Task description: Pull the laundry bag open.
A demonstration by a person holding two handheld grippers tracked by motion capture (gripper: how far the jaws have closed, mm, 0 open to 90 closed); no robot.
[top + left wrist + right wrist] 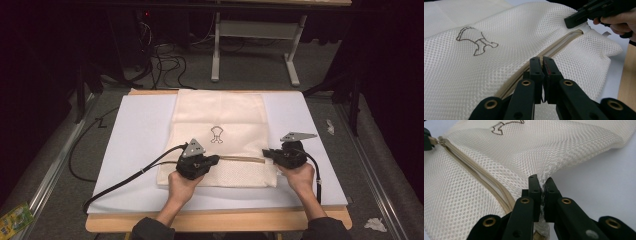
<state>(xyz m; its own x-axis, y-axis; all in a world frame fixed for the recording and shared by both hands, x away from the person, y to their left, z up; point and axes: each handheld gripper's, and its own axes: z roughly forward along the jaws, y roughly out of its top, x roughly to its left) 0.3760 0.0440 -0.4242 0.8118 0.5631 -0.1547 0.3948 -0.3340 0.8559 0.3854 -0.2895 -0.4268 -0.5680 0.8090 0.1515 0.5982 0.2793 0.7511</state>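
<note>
The mesh bag [220,137] lies flat on the white table [135,145]. The left gripper [542,65] is clamped on the zip pull, the right gripper [541,185] on the bag's end. A hard tug could rip mesh free or jam the zip [556,46].

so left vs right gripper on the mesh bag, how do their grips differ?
The left gripper pinches the zipper pull on the zipper line; the right gripper pinches mesh at the bag's end, beside the zipper. In the high view the left sits mid-bag, the right at the bag's right edge. Both are shut.
</note>
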